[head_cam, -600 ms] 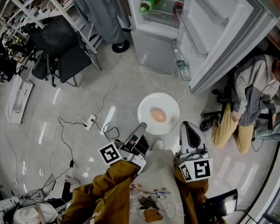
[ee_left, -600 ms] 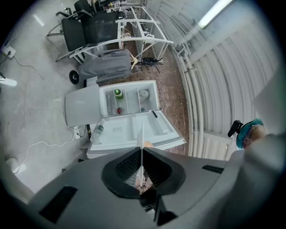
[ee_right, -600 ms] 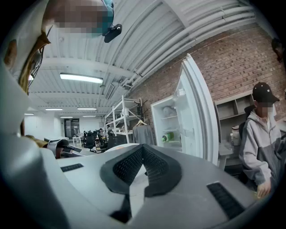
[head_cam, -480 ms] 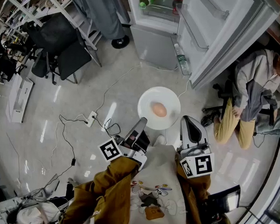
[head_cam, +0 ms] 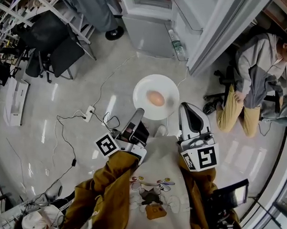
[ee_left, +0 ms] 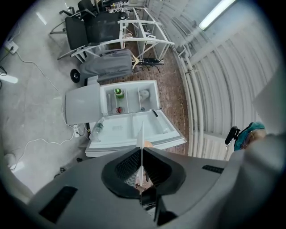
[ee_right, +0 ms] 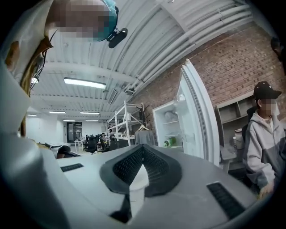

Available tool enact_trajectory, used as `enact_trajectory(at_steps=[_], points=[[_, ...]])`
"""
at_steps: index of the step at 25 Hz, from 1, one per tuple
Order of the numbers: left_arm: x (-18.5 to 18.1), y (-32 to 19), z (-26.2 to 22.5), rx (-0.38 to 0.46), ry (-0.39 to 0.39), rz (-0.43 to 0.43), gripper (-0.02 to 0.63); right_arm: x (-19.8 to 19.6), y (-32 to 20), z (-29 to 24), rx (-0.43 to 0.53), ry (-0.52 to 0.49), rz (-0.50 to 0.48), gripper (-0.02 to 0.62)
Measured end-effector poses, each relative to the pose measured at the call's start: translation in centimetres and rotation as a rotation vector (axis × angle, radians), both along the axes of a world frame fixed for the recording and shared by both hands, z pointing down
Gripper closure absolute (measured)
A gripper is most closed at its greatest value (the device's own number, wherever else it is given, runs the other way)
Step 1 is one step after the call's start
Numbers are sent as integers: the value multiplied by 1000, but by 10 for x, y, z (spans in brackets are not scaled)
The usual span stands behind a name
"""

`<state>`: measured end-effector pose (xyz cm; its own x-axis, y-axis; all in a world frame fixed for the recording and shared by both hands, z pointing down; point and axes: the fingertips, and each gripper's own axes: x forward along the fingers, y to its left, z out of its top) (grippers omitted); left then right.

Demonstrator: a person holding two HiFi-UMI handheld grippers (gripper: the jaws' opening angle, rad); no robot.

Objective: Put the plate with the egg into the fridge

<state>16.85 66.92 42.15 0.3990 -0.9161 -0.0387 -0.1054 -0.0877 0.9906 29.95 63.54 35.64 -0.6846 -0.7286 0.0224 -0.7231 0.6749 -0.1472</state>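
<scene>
A white plate (head_cam: 145,86) with a brown egg (head_cam: 155,97) on it is carried level above the floor. My left gripper (head_cam: 138,112) is shut on the plate's near-left rim. In the left gripper view the rim (ee_left: 141,145) shows as a thin white edge between the closed jaws. My right gripper (head_cam: 183,107) is shut on the plate's right rim, and white plate (ee_right: 135,190) shows below its closed pads. The white fridge (head_cam: 149,15) stands ahead at the top of the head view with its door (head_cam: 217,20) swung open to the right.
A person (head_cam: 257,87) sits on the floor at the right, near the open door. Black chairs (head_cam: 52,47) and white shelving stand at the left. A power strip (head_cam: 89,113) and cables lie on the floor to the left. A bottle (head_cam: 175,42) sits low in the door.
The plate and both grippers have shifted up and slightly left in the head view. The fridge has slid toward the top edge. Both grips are unchanged.
</scene>
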Motion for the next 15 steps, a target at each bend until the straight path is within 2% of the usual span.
enact_trajectory(at_steps=[3,6,15], points=[[11,-2,-4,10,11,5,588,5,-1,4,-1,1,-5,589],[13,1,5,-17,22,-10,588,7,1,15,-23,-5,-21,589],[-13,-15,18,-48,43,-37,588,-13,-17,24,-52,1,-28,589]])
